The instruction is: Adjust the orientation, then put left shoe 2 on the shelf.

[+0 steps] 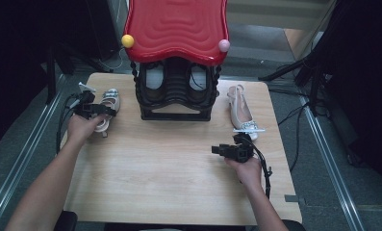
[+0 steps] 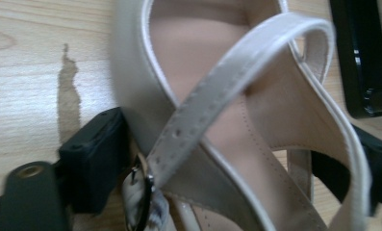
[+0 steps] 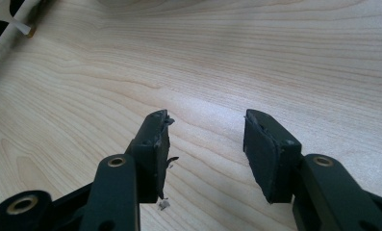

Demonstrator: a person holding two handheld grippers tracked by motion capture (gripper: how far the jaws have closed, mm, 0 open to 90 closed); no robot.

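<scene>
- The left claw (image 1: pixel 93 109) is around the heel part of the pale shoe (image 1: pixel 107 108) at the counter's (image 1: pixel 179 168) left side; whether its pads already press, I cannot tell.
- It should grip the firm heel cup, not the thin strap (image 2: pixel 236 67).
- The right claw (image 3: pixel 205 139) is wide and holds nothing, low over bare wood.

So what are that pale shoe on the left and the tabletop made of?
The shoe looks like glossy cream patent leather or a synthetic like it: the strap shines, has punched holes and a metal buckle. The tabletop looks like light wood or wood-grain laminate, matt, with visible grain lines; which one I can't tell.
</scene>
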